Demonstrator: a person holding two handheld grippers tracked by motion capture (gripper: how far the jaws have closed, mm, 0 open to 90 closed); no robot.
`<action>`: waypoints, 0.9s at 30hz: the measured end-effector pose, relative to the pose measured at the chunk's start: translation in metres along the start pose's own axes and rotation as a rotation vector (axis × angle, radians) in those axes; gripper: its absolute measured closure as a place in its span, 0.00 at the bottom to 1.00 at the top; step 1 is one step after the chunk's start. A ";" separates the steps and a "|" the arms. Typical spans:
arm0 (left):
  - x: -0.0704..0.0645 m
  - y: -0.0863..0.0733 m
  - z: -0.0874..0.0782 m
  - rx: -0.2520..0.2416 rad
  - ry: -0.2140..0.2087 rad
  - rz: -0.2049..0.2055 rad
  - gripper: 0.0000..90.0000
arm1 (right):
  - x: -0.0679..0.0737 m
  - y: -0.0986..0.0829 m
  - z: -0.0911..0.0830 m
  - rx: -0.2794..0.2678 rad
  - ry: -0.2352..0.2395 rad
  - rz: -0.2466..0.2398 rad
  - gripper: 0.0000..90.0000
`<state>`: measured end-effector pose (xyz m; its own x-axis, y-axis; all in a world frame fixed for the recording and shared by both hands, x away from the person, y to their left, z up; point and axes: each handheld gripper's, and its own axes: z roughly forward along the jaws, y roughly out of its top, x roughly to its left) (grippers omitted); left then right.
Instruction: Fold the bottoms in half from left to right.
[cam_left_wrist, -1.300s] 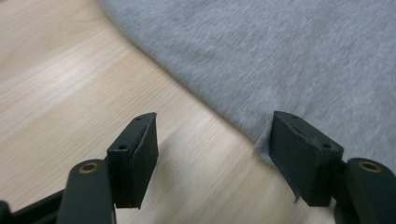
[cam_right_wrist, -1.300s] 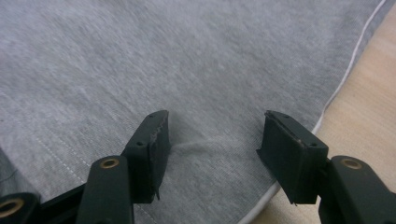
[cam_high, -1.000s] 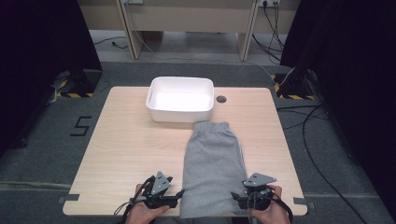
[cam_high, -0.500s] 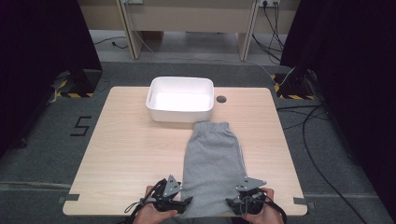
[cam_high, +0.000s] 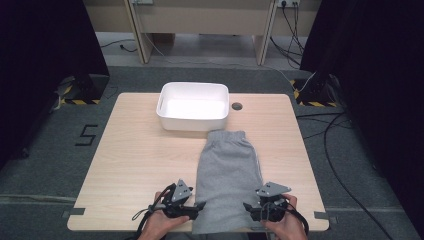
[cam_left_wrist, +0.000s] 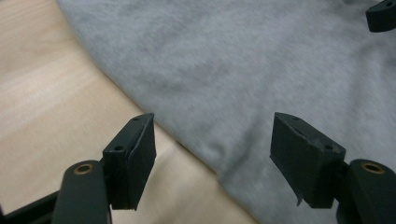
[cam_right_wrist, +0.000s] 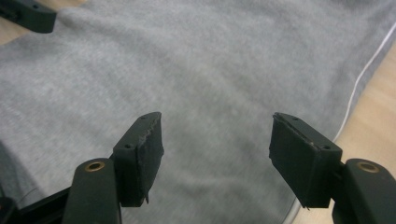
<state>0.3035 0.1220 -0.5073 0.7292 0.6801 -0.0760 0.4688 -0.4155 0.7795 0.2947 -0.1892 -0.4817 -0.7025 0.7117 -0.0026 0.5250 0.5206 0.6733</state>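
Poised over the grey shorts' (cam_high: 229, 175) near hem.
Left hand-held gripper (cam_left_wrist: 212, 144) and right hand-held gripper (cam_right_wrist: 215, 144) gaping wide, flanking both corners, ready to pinch.

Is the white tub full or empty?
Empty. The white tub shows only its bare white bottom; the grey shorts lie outside, flat on the table.

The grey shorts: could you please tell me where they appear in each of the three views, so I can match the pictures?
High view: the shorts lie right of centre, from the white bin to the table's near edge.
Left gripper view: they cover the upper right, wood at left.
Right gripper view: they cover most of the frame, wood at far right.
Shared landmark: the white stripe along one side seam, also seen from above.
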 end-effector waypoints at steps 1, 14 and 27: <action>0.005 0.004 0.005 0.000 0.005 -0.006 0.34 | -0.003 0.004 0.002 -0.006 -0.006 -0.010 0.39; 0.033 0.031 0.039 -0.005 0.047 -0.051 0.35 | -0.027 0.031 0.041 0.042 -0.035 -0.001 0.39; 0.033 0.025 0.045 0.021 0.078 -0.019 0.35 | -0.026 0.030 0.052 0.061 -0.047 -0.006 0.36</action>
<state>0.3617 0.1067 -0.5189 0.6794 0.7327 -0.0408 0.4926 -0.4142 0.7654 0.3534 -0.1671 -0.4997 -0.6830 0.7293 -0.0418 0.5504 0.5513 0.6270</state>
